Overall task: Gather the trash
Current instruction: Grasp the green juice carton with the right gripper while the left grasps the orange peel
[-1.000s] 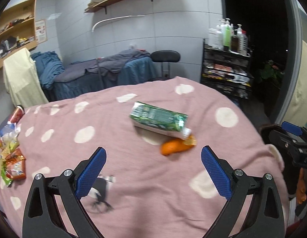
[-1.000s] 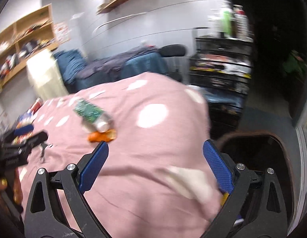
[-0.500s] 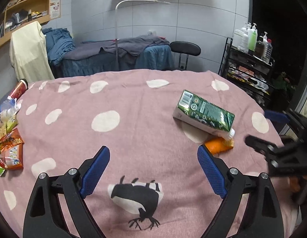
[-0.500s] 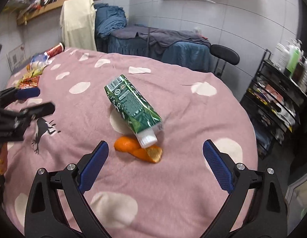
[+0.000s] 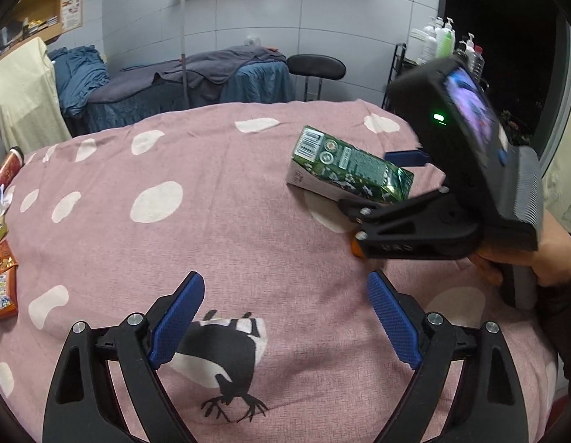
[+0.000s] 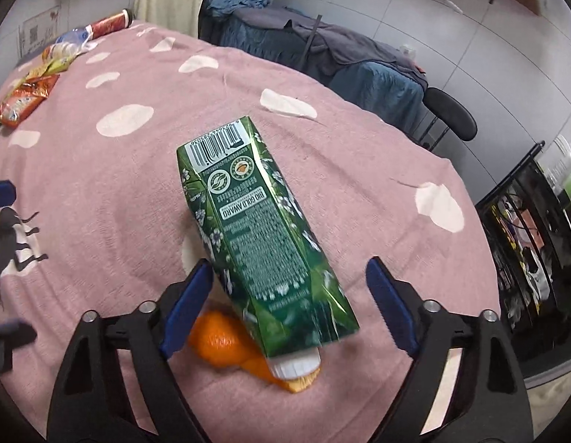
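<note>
Carton (image 6: pixel 263 236) lies between our wide-open, empty right gripper (image 6: pixel 289 306) fingers, long axis pointing away, while our open, empty left gripper (image 5: pixel 285 317) sits farther off.

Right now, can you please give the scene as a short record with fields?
surface: pink polka-dot cloth
target: green carton, lying on its side, cap toward right gripper
under cap end: orange peel
right gripper: open, straddling carton
left gripper: open, nothing between its pads
far edge: snack packets
</note>
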### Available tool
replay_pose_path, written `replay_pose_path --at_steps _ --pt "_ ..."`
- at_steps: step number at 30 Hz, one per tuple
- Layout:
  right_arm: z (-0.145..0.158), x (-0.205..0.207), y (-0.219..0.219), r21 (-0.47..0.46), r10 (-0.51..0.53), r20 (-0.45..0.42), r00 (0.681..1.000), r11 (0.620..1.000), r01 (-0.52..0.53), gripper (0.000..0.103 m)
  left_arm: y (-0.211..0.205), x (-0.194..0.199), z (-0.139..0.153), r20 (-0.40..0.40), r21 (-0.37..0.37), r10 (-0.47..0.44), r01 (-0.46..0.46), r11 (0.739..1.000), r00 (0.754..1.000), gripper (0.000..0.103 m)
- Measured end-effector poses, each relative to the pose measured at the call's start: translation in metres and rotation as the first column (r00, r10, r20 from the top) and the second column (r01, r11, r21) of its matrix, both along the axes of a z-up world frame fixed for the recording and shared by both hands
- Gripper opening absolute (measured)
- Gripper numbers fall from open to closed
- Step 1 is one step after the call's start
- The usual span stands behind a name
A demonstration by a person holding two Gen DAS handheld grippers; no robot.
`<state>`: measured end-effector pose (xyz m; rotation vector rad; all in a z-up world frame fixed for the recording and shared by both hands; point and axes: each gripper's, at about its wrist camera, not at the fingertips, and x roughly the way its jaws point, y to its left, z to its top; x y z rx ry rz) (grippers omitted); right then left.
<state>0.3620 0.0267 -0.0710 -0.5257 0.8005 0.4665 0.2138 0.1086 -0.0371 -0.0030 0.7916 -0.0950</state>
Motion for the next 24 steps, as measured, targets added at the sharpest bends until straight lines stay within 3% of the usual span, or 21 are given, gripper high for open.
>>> replay_pose_path --at_steps 3,6,15,24 --pt "-0.006 0.004 0.005 -0.01 0.024 -0.013 1.0 1.0 -0.024 0.061 -0.009 0.004 -0.003 -0.015 0.026 -0.029 0.029 0.999 0.999 0.089" --pt "-0.002 0.002 0.002 0.012 0.023 0.003 1.0 1.0 -0.023 0.053 -0.019 0.008 -0.006 -0.028 0.045 -0.063 0.065 0.997 0.998 0.089" --pt "0.045 -0.011 -0.061 0.229 -0.124 0.047 0.991 0.967 0.11 0.051 -0.061 0.037 -0.017 -0.103 0.118 -0.191 0.202 0.972 0.976 0.072" --pt "0.071 -0.036 -0.135 0.368 -0.26 0.02 0.965 0.9 0.235 0.051 -0.105 0.072 -0.044 -0.228 0.247 -0.262 0.316 0.916 0.938 0.049"
